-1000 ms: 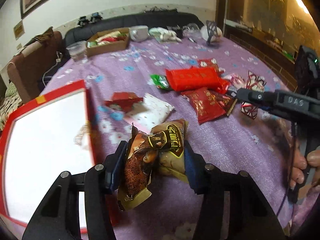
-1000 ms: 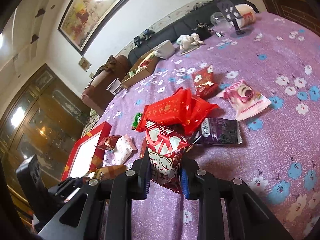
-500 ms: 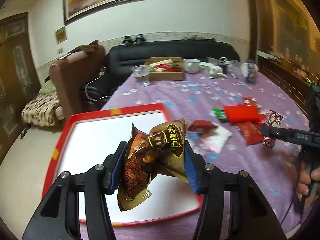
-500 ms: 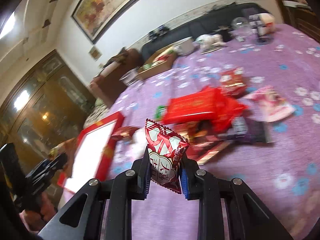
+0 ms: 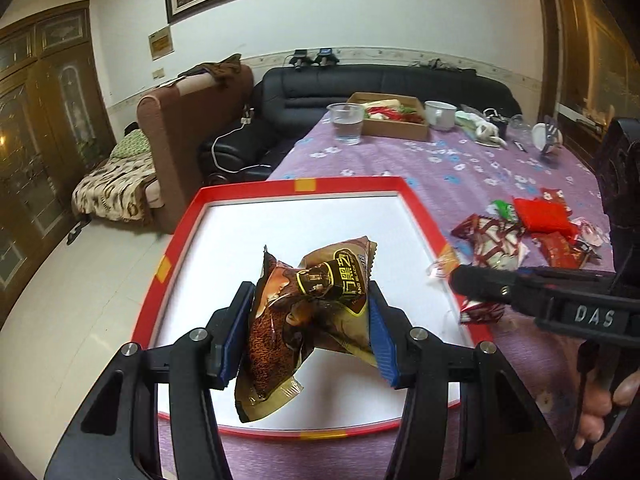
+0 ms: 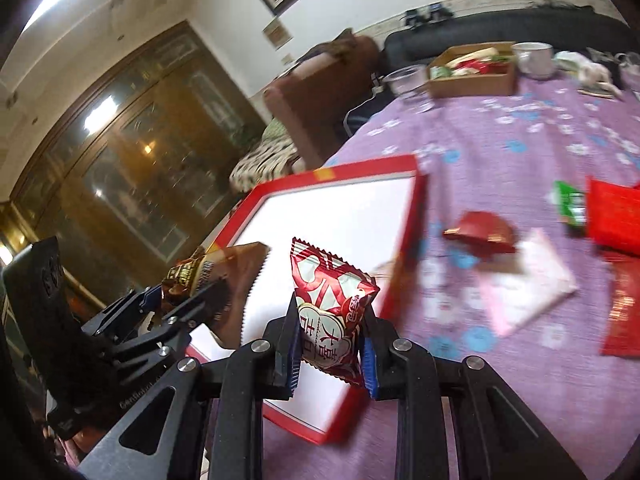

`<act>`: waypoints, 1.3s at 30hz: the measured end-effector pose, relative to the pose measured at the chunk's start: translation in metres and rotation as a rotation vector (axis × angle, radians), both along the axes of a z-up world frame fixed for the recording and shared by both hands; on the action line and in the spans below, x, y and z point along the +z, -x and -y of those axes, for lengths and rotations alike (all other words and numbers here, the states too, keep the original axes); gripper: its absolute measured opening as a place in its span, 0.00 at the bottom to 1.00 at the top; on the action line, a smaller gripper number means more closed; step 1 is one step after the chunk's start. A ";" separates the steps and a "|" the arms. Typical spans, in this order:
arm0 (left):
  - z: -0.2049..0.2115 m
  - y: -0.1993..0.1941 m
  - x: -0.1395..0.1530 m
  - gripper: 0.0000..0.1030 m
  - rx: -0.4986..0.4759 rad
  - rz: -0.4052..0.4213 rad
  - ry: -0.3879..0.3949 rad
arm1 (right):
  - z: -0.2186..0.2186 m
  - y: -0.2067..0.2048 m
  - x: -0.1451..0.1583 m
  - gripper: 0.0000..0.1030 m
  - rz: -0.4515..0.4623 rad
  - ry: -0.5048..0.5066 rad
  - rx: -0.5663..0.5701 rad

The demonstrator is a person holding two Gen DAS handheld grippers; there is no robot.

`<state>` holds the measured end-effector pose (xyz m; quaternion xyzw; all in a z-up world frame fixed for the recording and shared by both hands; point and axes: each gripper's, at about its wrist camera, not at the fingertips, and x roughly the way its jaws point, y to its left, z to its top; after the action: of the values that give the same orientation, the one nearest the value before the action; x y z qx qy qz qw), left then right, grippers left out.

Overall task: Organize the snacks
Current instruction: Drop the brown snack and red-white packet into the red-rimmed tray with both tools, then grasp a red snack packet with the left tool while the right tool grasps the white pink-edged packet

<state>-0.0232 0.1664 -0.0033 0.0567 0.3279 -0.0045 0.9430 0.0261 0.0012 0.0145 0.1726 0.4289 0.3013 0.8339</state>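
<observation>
I am working in a living room with a black sofa [image 5: 384, 84] along the far wall and a long table [image 5: 472, 168] under a purple flowered cloth running toward it. On the near end of that table a red-rimmed tray with a white floor [image 5: 304, 216] is lying flat, its long axis pointing away from me toward the sofa. My left tongs [image 5: 310, 336] are gripping a brown and gold snack packet [image 5: 316, 312], squeezing it across its crumpled middle, and they are hanging directly above the near half of the tray floor, so the drop for that packet is straight down. My right tongs [image 6: 330, 344] are pinching a red and white candy packet [image 6: 332, 312] upright, and they are sitting over the tray's near right corner, half above the rim, with the open white floor lying forward and to the left of them. I am judging the left hand to be the nearer one to a clean release, while the right needs to travel leftward past the rim first. The remaining snacks, a pile of red wrappers [image 5: 540, 216] and a pink and white packet [image 6: 528, 284], are lying on the cloth to the right of the tray, apart from both tongs.
</observation>
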 end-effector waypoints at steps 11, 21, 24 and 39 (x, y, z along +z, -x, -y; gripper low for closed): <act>-0.015 -0.004 -0.009 0.54 0.066 -0.021 -0.011 | -0.033 -0.008 -0.009 0.39 -0.005 0.046 0.064; -0.004 0.006 0.005 0.71 0.019 0.066 -0.044 | 0.038 -0.006 0.005 0.58 0.059 0.027 -0.124; 0.007 0.007 0.005 0.72 -0.026 0.062 -0.051 | 0.066 -0.012 -0.002 0.58 0.046 0.117 -0.233; 0.029 0.008 0.005 0.72 -0.086 0.024 -0.069 | 0.064 -0.050 -0.041 0.67 -0.092 0.402 -0.334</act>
<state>-0.0315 0.1378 0.0019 0.1031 0.3139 -0.0329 0.9433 0.0761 -0.0628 -0.0267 0.0853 0.4830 0.0600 0.8694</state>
